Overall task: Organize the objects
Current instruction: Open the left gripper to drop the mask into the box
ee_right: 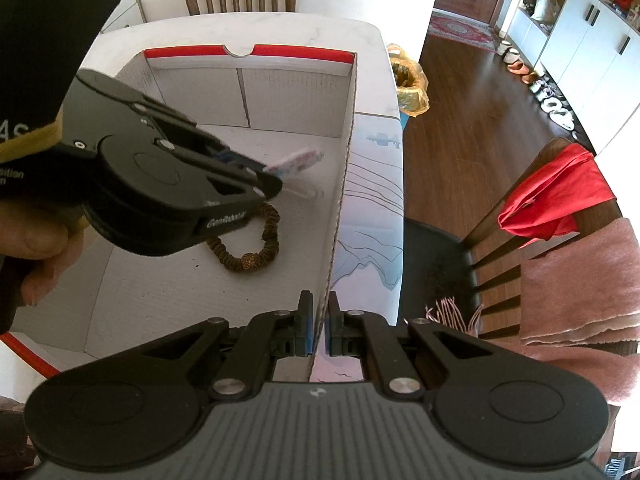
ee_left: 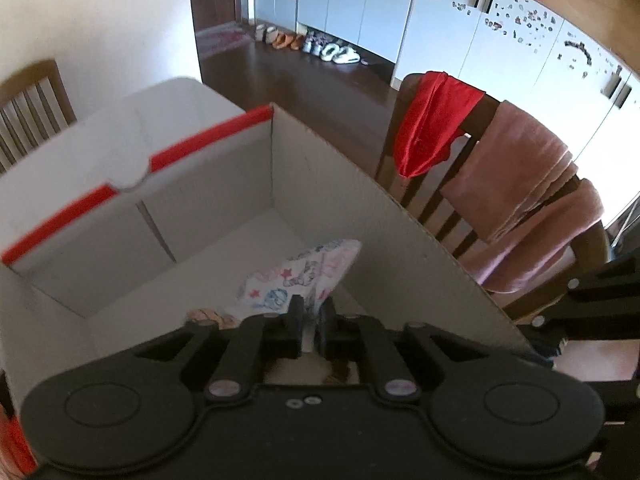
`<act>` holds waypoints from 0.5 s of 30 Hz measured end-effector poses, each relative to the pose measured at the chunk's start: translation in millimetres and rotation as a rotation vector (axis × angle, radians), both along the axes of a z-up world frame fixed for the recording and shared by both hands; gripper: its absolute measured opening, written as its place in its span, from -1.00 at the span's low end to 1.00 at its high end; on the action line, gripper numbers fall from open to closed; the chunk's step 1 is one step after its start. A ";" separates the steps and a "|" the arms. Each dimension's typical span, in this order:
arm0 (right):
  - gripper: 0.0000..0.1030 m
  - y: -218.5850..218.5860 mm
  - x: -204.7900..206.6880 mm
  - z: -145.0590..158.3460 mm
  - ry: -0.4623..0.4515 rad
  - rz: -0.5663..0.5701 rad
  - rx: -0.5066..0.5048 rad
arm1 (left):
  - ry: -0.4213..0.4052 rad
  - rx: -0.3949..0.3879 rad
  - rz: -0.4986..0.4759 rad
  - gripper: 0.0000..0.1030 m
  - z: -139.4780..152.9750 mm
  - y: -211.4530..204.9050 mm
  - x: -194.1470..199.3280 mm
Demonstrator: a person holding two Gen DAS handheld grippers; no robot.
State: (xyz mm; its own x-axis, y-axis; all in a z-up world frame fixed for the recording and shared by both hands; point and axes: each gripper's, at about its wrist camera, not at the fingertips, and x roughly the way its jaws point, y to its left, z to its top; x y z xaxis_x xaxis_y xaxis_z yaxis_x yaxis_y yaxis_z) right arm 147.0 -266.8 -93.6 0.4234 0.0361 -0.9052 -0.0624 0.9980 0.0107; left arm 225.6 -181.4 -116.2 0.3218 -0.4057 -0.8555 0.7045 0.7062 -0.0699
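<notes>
Right wrist view shows the right tongs (ee_right: 319, 312) pinching the wall of the box (ee_right: 340, 184), likely so it stays put on the table (ee_right: 372, 60). Left tongs (ee_left: 311, 312) squeeze a patterned pouch (ee_left: 304, 272) low inside, probably to drop it by the scrunchie (ee_right: 256, 244).

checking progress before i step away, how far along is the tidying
Done: a brown bracelet already lies on the floor of the box. In hand: the left hand-held gripper is shut on a patterned cloth pouch inside the box, not yet released. The right hand-held gripper is clamped on the box wall. Nothing else to pack is in view.
</notes>
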 end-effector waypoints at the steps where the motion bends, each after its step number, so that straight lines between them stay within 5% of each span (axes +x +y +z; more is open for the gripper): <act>1: -0.90 0.0 -0.3 -0.2 0.000 -0.001 0.001 | 0.004 -0.003 0.006 -0.75 -0.6 1.8 0.4; 15: -0.90 0.5 0.3 -0.5 0.000 -0.003 0.005 | 0.015 -0.062 0.009 -0.24 13.5 15.2 -8.0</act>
